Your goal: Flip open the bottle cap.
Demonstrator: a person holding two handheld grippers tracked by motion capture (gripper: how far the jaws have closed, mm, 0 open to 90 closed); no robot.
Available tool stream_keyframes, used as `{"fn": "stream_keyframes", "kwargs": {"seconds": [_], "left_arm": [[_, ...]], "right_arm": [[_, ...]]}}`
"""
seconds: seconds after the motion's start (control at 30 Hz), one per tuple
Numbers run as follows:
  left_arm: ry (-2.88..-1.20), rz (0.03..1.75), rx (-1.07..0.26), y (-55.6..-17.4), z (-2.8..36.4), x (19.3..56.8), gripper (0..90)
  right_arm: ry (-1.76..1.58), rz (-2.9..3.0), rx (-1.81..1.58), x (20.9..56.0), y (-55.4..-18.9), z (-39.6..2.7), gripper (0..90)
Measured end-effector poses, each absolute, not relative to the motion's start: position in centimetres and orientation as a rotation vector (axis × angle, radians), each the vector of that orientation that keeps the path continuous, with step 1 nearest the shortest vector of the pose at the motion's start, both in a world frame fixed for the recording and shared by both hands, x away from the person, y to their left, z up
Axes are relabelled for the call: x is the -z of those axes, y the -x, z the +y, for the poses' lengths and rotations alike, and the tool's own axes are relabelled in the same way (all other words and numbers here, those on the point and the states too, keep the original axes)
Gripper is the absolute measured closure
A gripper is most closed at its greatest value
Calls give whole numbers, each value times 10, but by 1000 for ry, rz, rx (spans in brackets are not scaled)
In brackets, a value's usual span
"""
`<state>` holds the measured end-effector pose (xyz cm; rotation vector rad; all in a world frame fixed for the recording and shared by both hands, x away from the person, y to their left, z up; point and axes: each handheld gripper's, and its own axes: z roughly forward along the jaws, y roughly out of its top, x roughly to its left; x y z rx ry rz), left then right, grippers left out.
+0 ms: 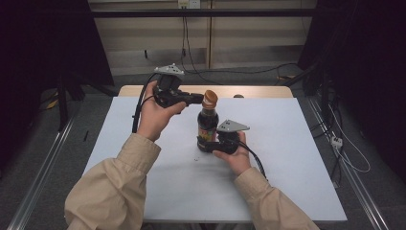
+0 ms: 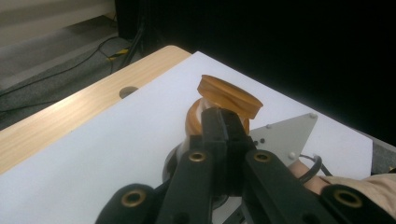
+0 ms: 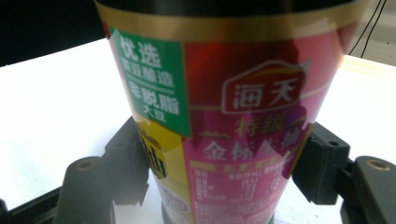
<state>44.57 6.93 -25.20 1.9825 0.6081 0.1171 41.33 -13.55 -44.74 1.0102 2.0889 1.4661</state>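
Upright bottle [image 1: 208, 123] of dark sauce, orange cap [image 1: 209, 98] flipped open

I count one bottle [image 1: 208, 125] standing near the middle of the table [image 1: 287, 182], with one brown cap [image 1: 209, 98] on top of the bottle. I hold two grippers: my left gripper [image 1: 195, 98] up beside the bottle's cap and my right gripper [image 1: 205, 143] at the bottle's base. One round hole [image 1: 238, 96] sits in the wooden strip behind the bottle.

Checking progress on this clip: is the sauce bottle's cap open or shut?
Open. The brown flip cap is tilted back off the neck of the bottle, which stands upright on the table, clamped low by the right gripper.
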Motion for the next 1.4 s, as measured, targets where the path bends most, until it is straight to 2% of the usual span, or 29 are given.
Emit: {"fn": "stream_keyframes", "kwargs": {"seconds": [0.17,0.37,1.4], "left_arm": [[-1936,570,-64,-445,64,247,900],[-1969,548,-97,-443,48,243,900],[-1953,599,-85,-443,78,256,900]], "right_arm": [[-1000,2091,-1456,448,-413,-134,305],[-1006,2098,-1460,448,-414,-134,304],[-1023,2096,-1469,448,-414,-135,290]]}}
